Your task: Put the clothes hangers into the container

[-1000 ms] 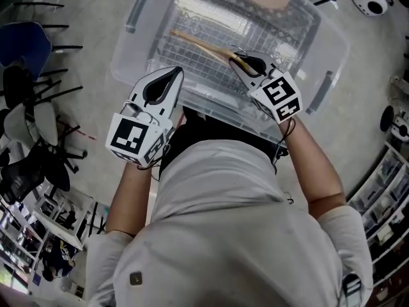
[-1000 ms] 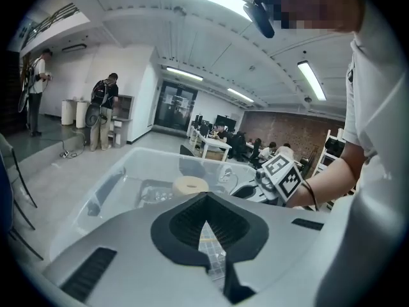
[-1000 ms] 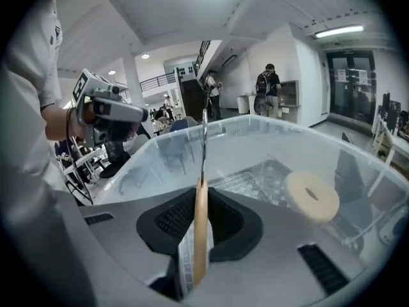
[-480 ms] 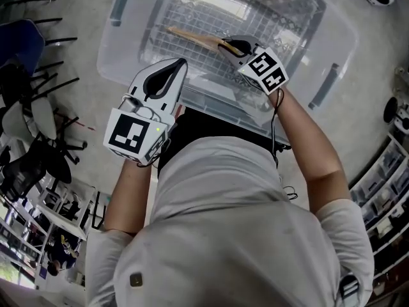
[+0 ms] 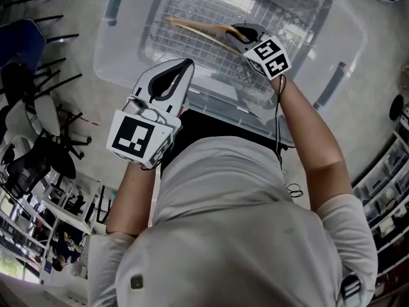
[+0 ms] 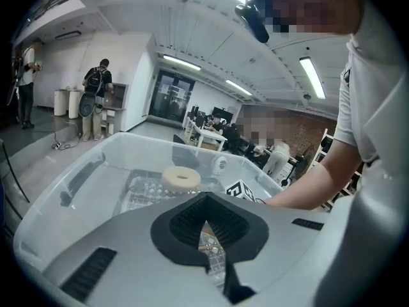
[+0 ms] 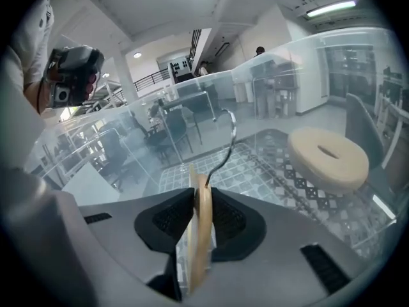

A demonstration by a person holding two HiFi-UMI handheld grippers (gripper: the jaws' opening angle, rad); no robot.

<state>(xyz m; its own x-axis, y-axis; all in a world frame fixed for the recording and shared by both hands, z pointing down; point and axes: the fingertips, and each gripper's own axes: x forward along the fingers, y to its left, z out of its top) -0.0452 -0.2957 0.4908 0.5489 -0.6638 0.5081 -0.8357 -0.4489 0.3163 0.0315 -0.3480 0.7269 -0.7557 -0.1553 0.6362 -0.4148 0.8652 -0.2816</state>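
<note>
A clear plastic container [image 5: 107,43] stands on the floor in front of me. My right gripper [image 5: 235,32] reaches inside it, low over the patterned bottom, with a wooden clothes hanger [image 5: 195,27] between its pads. In the right gripper view the hanger [image 7: 200,235] stands on edge, touched by both pads of the gripper [image 7: 201,194], and its metal hook [image 7: 229,136] curls upward. The jaws are opening. My left gripper [image 5: 185,63] hovers at the container's near rim, shut and empty; its tips [image 6: 204,200] meet.
A round beige foam ring [image 7: 327,157] lies on the patterned grid mat [image 5: 211,15] at the container's far end. Chairs [image 5: 25,107] crowd the floor at left. Shelving stands at the right edge [image 5: 390,190]. People [image 6: 96,101] stand far off.
The right gripper has carried the hanger farther and deeper into the container. The left gripper has stayed near the front rim, barely shifting.
</note>
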